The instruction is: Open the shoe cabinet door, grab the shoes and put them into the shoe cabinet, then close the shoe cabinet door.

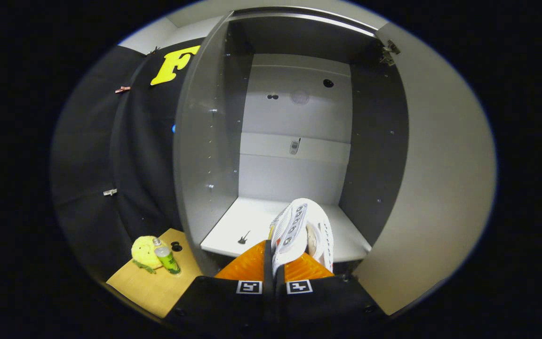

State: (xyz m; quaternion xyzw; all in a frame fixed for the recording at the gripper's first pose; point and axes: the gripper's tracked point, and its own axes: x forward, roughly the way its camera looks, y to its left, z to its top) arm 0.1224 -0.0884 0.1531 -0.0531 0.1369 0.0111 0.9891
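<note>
The shoe cabinet [294,122] stands straight ahead with its door [435,179] swung wide to the right. Its white shelf [247,226] lies just beyond my fingers. A white shoe [301,230] with a patterned sole hangs toe-up between my fingers, its upper part over the shelf's front edge. My gripper [274,256] is shut on the shoe, with both fingers pressed close against it. The cabinet's grey back panel and dark side walls are bare above the shelf.
To the left of the cabinet a low wooden board [158,280] carries a yellow plush toy [145,252], a small green bottle [167,259] and a black ring [176,246]. The black cloth wall rises behind them. A small dark mark [243,238] lies on the shelf.
</note>
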